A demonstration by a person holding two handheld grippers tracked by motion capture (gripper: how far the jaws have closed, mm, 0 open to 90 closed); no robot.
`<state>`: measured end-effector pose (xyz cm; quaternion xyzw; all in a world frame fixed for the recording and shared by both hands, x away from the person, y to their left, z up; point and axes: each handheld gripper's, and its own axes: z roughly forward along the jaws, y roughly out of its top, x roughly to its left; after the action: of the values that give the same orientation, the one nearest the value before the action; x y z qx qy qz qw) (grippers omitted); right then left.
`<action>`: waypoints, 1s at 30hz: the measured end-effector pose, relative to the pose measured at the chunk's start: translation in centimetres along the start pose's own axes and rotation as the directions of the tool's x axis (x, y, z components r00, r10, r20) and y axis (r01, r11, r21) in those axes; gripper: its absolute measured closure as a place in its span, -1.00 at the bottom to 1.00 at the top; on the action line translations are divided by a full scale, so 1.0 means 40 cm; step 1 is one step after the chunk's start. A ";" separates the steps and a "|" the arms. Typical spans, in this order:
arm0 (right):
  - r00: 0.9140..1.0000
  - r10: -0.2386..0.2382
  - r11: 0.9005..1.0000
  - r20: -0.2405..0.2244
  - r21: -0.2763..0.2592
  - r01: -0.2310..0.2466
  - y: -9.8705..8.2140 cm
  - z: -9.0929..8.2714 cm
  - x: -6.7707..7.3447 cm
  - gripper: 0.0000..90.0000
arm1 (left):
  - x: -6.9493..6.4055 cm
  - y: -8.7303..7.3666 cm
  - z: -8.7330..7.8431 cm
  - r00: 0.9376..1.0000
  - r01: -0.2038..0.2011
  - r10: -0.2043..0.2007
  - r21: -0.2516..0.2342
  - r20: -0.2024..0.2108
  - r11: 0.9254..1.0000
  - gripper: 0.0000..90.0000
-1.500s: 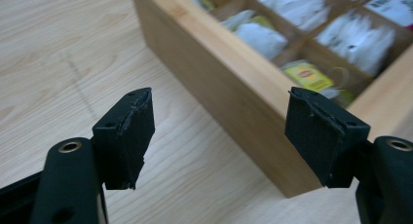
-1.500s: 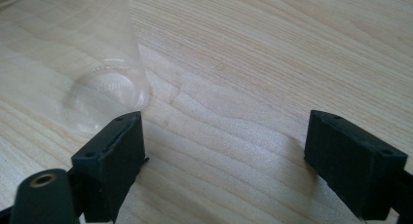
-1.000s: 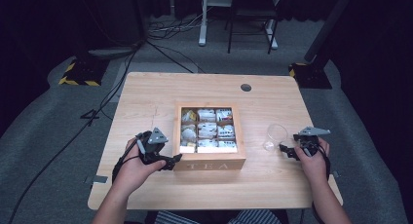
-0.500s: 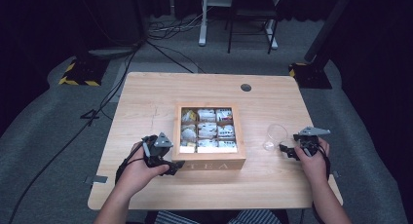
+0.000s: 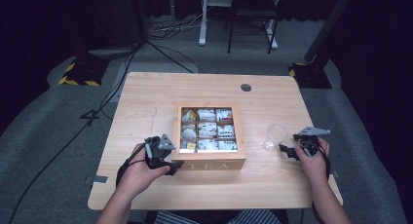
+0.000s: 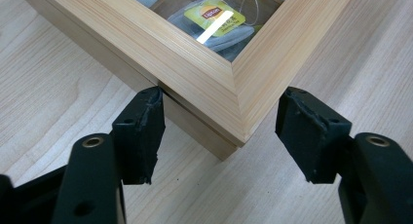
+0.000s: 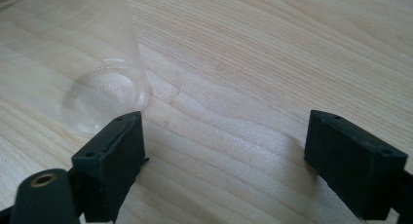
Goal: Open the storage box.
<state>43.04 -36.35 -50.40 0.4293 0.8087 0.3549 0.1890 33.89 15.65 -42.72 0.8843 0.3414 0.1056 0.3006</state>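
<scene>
Light-wood tea box with clear-windowed lid (image 6: 204,63), lower centre: judged stiff, light; lid seam at corner is the hold. Left hand-held gripper (image 6: 219,131) has just been closing, jaws astride that corner, no firm clamp seen. Right hand-held gripper (image 7: 219,156) released.

In the left gripper view the wooden tea box (image 6: 195,53) runs off the top edge, so just one corner and part of a yellow-tagged tea bag (image 6: 214,17) can be seen under its clear lid; in the right gripper view the clear plastic cup (image 7: 104,63) is cut off at the top, its rim out of frame; in the high view the packets (image 5: 207,129) in the box are too small to read.
</scene>
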 end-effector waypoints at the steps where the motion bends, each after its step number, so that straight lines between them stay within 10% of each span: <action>1: 1.000 0.000 1.000 0.000 0.000 0.000 0.000 0.000 0.000 -0.66 | -0.001 0.001 -0.001 1.000 0.001 -0.001 0.006 -0.002 1.000 -0.16; 18: 1.000 -0.003 1.000 -0.003 0.001 0.003 0.000 0.000 0.000 -0.66 | -0.002 0.018 -0.031 0.999 0.004 -0.007 -0.064 -0.035 0.998 -0.10; 30: 1.000 -0.011 1.000 -0.002 -0.002 0.011 -0.003 -0.004 0.006 -0.65 | 0.012 0.039 -0.049 0.987 -0.042 0.001 -0.254 -0.158 0.966 -0.19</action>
<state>42.72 -36.26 -50.39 0.4244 0.8109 0.3550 0.1906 34.31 15.96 -40.23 0.8307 0.3377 0.2211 0.3835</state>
